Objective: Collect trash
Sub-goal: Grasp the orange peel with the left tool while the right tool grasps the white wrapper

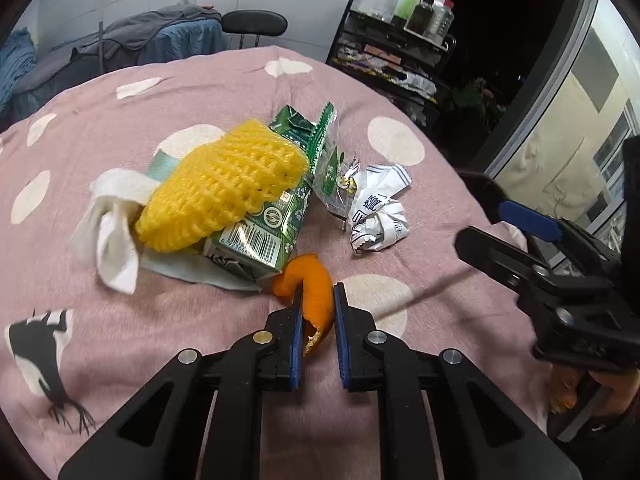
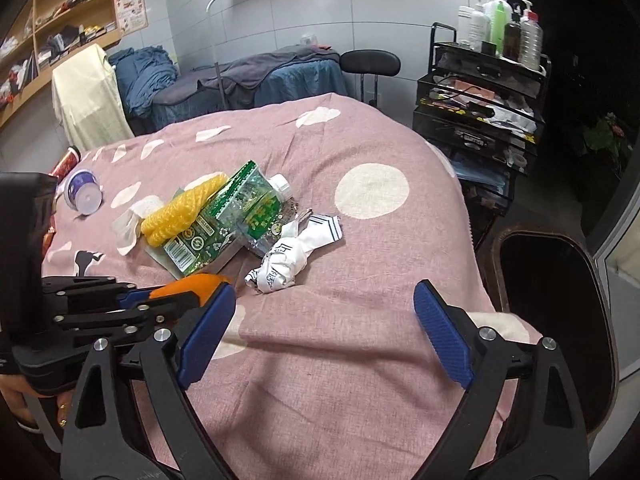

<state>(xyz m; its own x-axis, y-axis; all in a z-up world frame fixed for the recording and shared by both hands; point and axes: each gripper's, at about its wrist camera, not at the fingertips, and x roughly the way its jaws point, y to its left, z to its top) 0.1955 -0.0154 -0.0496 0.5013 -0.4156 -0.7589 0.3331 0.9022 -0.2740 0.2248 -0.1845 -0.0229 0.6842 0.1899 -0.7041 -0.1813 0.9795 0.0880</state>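
The left gripper [image 1: 317, 300] stands closed to a narrow gap around the orange peel [image 1: 310, 292], whose long axis runs along its fingers, at the trash pile's near edge, while the right gripper [image 2: 324, 320] hangs wide open, empty, farther off.

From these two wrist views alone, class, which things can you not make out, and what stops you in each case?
- Inside of the dark bin, right wrist view: only blackness shows.
- Printing on the crumpled paper, left wrist view: folded, too small.
- Under the yellow foam net, left wrist view: it covers part of the green carton.
- Whether the left gripper pinches the orange peel: contact unclear.
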